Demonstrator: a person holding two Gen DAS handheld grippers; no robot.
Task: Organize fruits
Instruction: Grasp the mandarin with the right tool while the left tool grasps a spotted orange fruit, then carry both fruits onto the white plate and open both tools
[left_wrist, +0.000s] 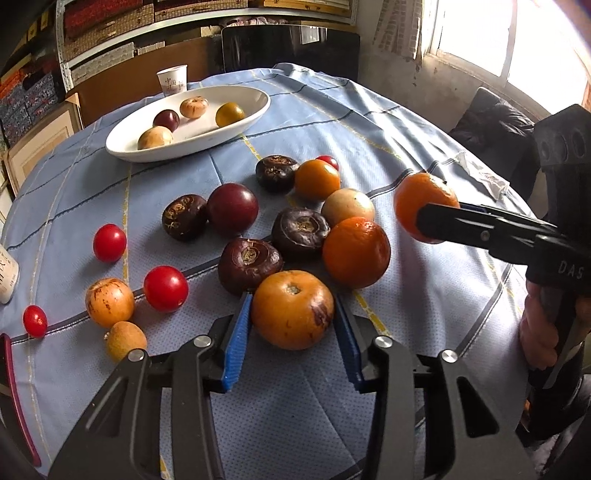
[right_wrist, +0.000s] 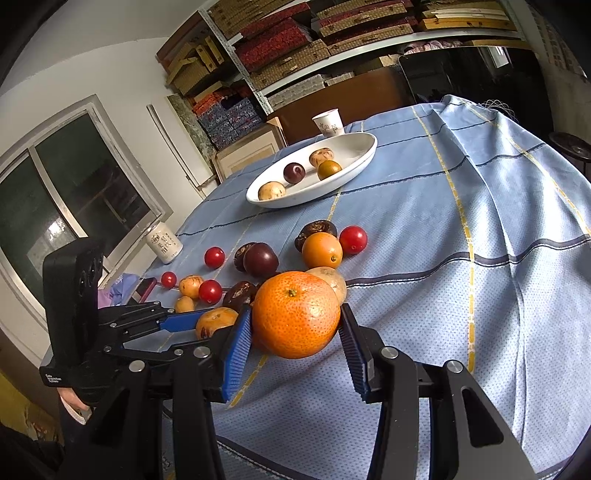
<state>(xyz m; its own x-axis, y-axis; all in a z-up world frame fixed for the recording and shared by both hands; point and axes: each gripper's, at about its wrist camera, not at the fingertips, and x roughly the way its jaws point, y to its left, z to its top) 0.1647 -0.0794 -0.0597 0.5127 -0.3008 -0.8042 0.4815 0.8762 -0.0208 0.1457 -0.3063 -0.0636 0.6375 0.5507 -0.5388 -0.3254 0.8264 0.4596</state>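
Observation:
My left gripper (left_wrist: 293, 314) is shut on a blemished orange-brown fruit (left_wrist: 291, 309), which rests on the blue checked cloth (left_wrist: 369, 110). My right gripper (right_wrist: 295, 325) is shut on a bright orange (right_wrist: 295, 314) and holds it above the cloth; it also shows in the left wrist view (left_wrist: 421, 206). A white oval dish (left_wrist: 236, 127) at the back holds several small fruits. Loose on the cloth lie another orange (left_wrist: 356, 252), dark water chestnuts (left_wrist: 249, 264), a plum (left_wrist: 232, 207), red tomatoes (left_wrist: 165, 288) and tan fruits (left_wrist: 109, 301).
A paper cup (left_wrist: 173, 79) stands behind the dish. A white can (right_wrist: 164, 242) stands at the table's left edge beside a red-edged phone (right_wrist: 146, 288). Shelves of boxes (right_wrist: 295, 44) line the back wall. A dark chair (left_wrist: 495, 125) stands by the window.

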